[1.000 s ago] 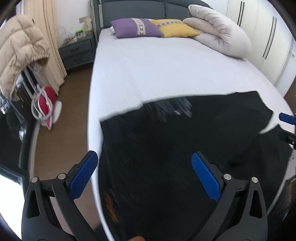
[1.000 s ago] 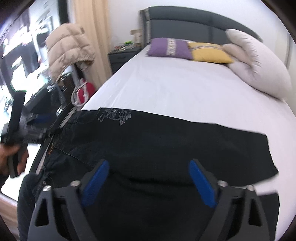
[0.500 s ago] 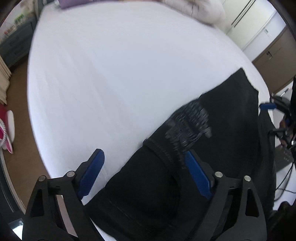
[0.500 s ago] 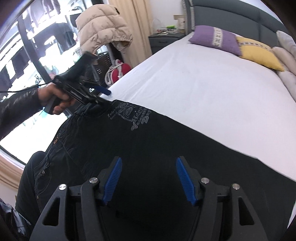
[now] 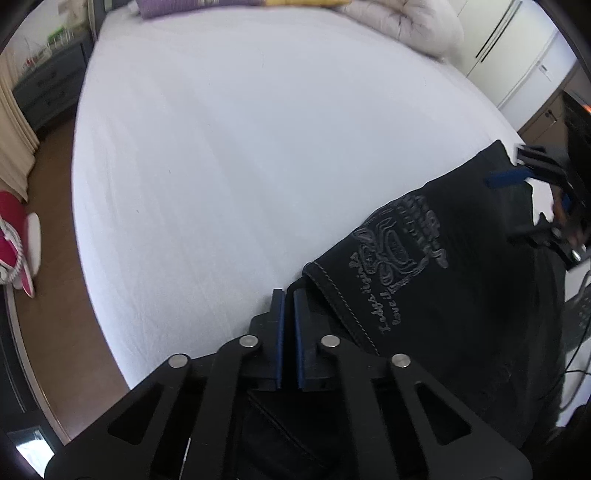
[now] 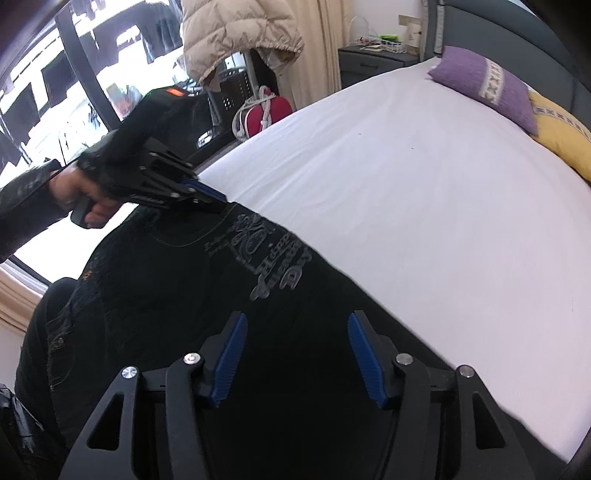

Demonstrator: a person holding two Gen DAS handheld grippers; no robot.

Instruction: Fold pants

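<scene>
Black pants [image 5: 443, 314] with a grey printed logo [image 5: 399, 247] lie along the near edge of a white bed [image 5: 221, 147]. My left gripper [image 5: 288, 295] is shut on the waistband corner. The right wrist view shows that same left gripper [image 6: 214, 197], held in a hand, pinching the top edge of the pants [image 6: 184, 295]. My right gripper [image 6: 297, 319] hovers over the leg fabric below the logo [image 6: 273, 254]. Its jaws are closing with black cloth under them, and the pads are not pressing on it. In the left wrist view the right gripper [image 5: 532, 192] sits at the far hem.
A purple pillow [image 6: 484, 85], a yellow pillow [image 6: 557, 129] and a white duvet [image 5: 406, 26] lie at the head of the bed. A nightstand [image 6: 373, 62], a beige puffer jacket [image 6: 236, 33] on a rack and a red bag [image 6: 273, 110] stand beside the bed. A wardrobe [image 5: 517, 55] is behind it.
My left gripper dropped to the waistband corner and went from wide open to shut on it. My right gripper slid along the pants and its jaws narrowed.
</scene>
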